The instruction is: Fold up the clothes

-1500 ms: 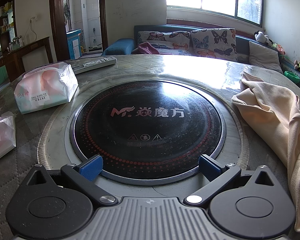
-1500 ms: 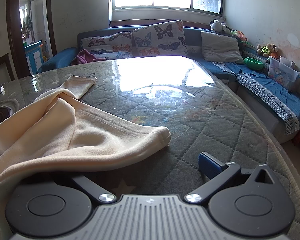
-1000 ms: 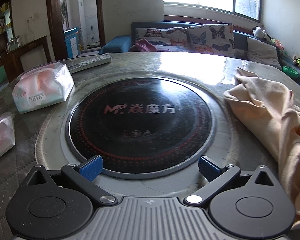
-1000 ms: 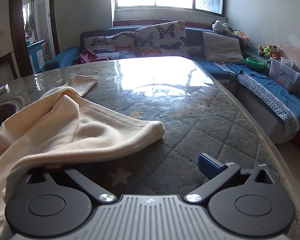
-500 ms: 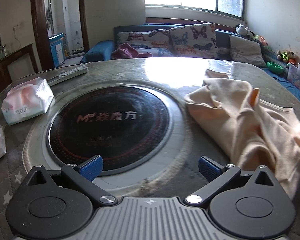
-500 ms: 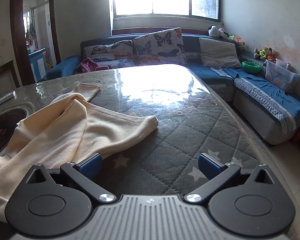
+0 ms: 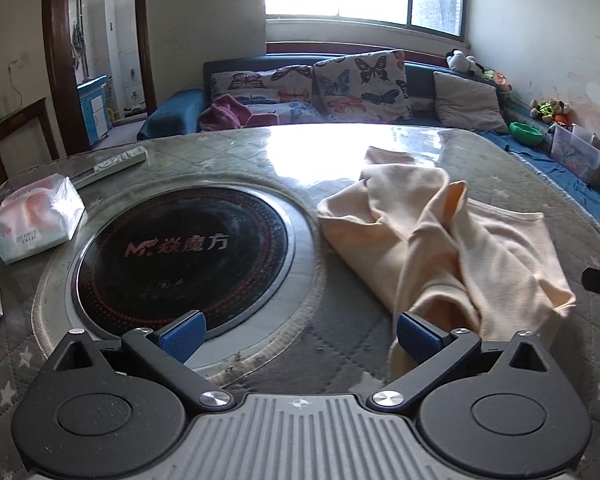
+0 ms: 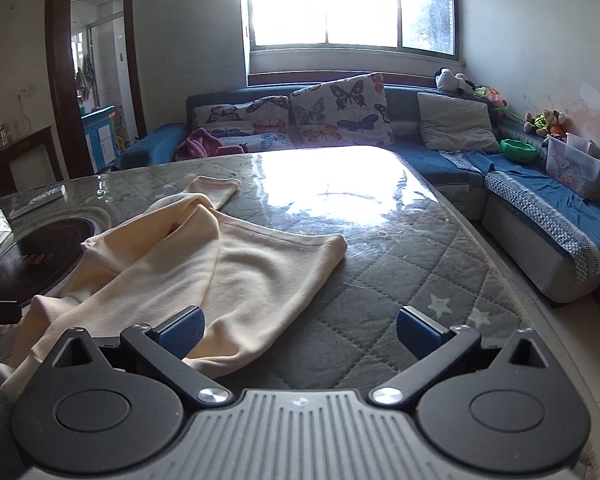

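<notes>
Soft cream fleece garment [image 7: 440, 240] lies crumpled on the quilted, glass-topped table [image 8: 400, 280], at three o'clock from a round black cooktop [image 7: 180, 256]. Left gripper [image 7: 300, 338] and right gripper [image 8: 300, 330] both spread wide, holding nothing.

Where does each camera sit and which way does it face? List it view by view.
Left wrist: on the left gripper, low over the table, facing the round black induction cooktop; open blue-padded fingers show.
Right wrist: on the right gripper, facing the crumpled cream fleece garment; open fingers show.
Shared: garment, cooktop, butterfly-cushioned blue sofa.
</notes>
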A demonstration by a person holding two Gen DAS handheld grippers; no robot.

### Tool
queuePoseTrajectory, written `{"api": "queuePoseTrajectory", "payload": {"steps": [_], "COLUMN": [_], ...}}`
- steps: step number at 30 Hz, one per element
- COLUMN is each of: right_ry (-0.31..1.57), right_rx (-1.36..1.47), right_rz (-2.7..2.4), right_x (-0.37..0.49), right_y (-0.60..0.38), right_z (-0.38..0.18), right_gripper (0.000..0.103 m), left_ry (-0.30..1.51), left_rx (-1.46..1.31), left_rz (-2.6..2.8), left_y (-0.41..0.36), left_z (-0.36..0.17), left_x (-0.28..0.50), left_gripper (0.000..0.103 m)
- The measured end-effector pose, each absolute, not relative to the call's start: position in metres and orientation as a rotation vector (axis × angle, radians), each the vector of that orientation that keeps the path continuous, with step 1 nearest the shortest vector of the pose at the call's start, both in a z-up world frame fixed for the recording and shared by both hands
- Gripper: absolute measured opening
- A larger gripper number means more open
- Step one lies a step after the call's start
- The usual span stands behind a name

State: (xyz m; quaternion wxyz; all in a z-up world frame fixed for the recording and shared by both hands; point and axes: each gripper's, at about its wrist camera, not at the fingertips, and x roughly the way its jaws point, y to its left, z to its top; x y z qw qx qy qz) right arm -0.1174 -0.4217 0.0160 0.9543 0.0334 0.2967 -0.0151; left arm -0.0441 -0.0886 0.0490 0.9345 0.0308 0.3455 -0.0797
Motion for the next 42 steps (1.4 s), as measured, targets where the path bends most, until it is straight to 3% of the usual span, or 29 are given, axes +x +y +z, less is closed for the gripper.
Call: {"api": "queuePoseTrajectory", "payload": {"steps": [42], "right_ry": [0.586], "right_rx": [-0.004], "right_rz": [0.102], "right_x": [-0.132], "right_y": [-0.379], "right_z": [0.034], "right_gripper": [0.103], "left_ry": [0.687], "left_rx": [0.057], "left_rz": [-0.263], "left_y": [-0.124], "left_z": [0.069], "left_x": [-0.044], "left_gripper": [0.102]}}
